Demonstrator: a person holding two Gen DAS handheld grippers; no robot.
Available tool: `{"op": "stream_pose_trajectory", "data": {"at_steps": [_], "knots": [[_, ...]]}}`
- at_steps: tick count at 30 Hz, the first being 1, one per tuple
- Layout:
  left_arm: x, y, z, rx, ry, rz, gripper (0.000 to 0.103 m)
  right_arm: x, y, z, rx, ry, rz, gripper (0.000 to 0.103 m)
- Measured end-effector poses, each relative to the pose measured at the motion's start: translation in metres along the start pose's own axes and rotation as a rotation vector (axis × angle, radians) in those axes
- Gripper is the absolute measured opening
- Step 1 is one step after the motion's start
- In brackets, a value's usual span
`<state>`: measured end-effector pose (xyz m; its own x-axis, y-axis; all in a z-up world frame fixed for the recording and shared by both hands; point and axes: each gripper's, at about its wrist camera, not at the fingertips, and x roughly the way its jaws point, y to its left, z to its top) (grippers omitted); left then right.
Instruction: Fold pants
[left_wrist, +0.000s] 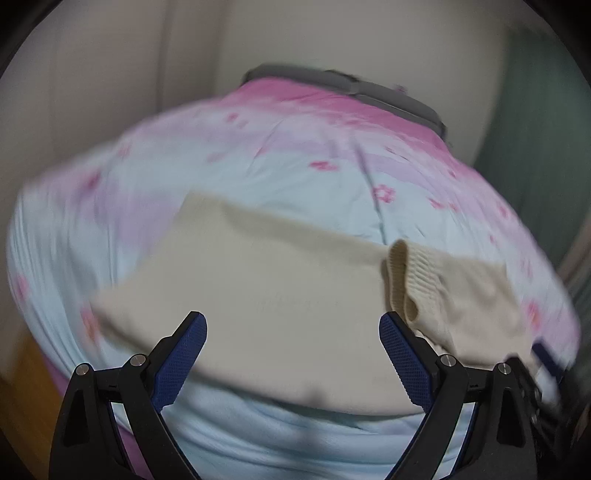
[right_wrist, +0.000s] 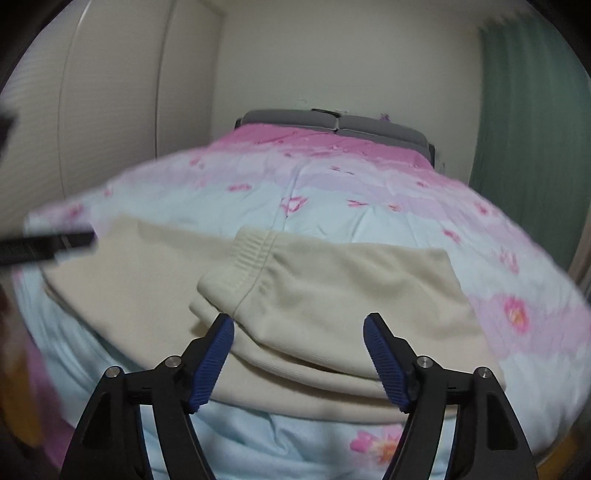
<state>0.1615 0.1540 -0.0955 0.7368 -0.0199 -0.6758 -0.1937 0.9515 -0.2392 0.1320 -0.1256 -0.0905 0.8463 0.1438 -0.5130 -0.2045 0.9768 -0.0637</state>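
Lying across the near part of the bedspread (right_wrist: 369, 229), the cream pants (right_wrist: 332, 288) are folded over on themselves, ribbed waistband (right_wrist: 251, 254) turned up on top with a centre seam running down from it. No readable writing or labels anywhere. The fabric looks soft and fleecy, with layered edges stacked at the near side. Your right gripper (right_wrist: 299, 328) hangs just above the pants, jaws spread wide, nothing between the pads. Your left gripper (left_wrist: 291, 325) also gapes wide over the pants, empty, its right pad just beside the ribbed waistband (left_wrist: 402, 277). The bedspread is pale blue and pink with flowers.
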Motion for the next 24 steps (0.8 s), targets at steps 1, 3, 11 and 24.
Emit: {"op": "stream_pose_trajectory", "data": {"at_steps": [1, 3, 11, 24], "knots": [[0.004, 0.012, -0.002, -0.059, 0.011, -0.008, 0.095, -0.002, -0.001, 0.002, 0.024, 0.0, 0.016, 0.073], [0.009, 0.04, -0.009, -0.156, -0.005, 0.048, 0.094, -0.004, -0.001, 0.005, 0.084, 0.004, 0.076, 0.073], [0.034, 0.108, -0.032, -0.449, -0.011, 0.084, 0.088, -0.015, 0.041, 0.007, 0.239, -0.064, 0.279, 0.073], [0.047, 0.139, -0.038, -0.622, -0.075, 0.05, 0.035, 0.036, 0.066, 0.014, 0.251, 0.046, 0.346, 0.073]]}}
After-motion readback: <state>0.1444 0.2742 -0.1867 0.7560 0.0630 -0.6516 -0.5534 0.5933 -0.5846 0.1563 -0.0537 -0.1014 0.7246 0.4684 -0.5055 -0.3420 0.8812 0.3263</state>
